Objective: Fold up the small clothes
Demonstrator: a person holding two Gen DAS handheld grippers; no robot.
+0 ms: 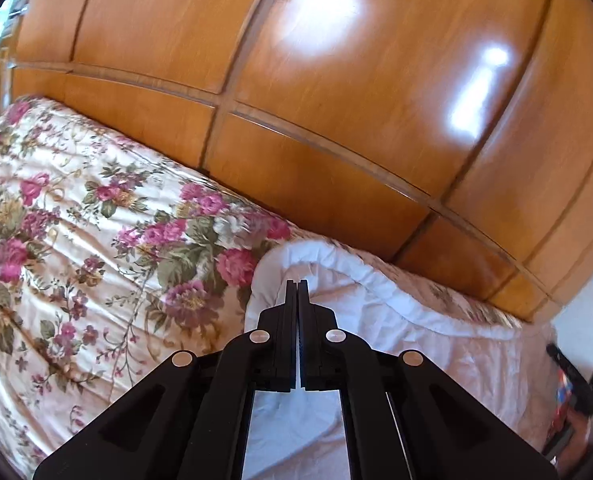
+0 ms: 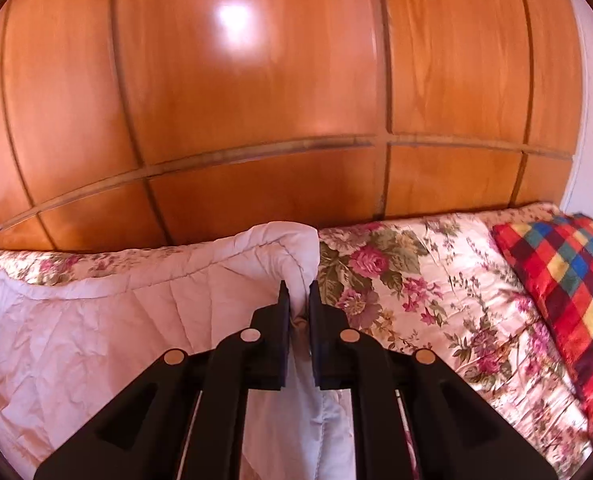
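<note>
- While both views are looking down at a slant, the wooden wardrobe (image 1: 296, 80) is filling the whole background behind the bed, its orange panels crossed by dark grooves and catching bright glare.
- Below it, the floral bedspread (image 1: 76, 220) is covering the bed, cream with pink roses and green leaves, and running right up to the foot of the wardrobe.
- On top of that bedspread, the pale pink garment (image 2: 96, 340) is lying wrinkled and partly raised, its stitched, padded-looking top edge curling up between the two tools; in the left wrist view the same edge is showing as a white rolled hem.
- At the right end of the bed, a checked cushion (image 2: 568, 288) in red, blue, yellow and green is resting on the bedspread, well apart from the garment.
- Near the garment's right corner, the right gripper (image 2: 296, 292) is pinching a bunched fold of the cloth, its jaws clenched on the fabric with only that fold keeping them slightly apart.
- At the garment's left corner, the left gripper (image 1: 297, 286) is sitting with its jaws pressed fully together at the hem; whether cloth is caught between them is hard to tell, since the tips are meeting with no visible gap.
- Off the bed's far right edge in the left wrist view, some dark blurred objects (image 1: 576, 380) are showing, too smeared to name.
</note>
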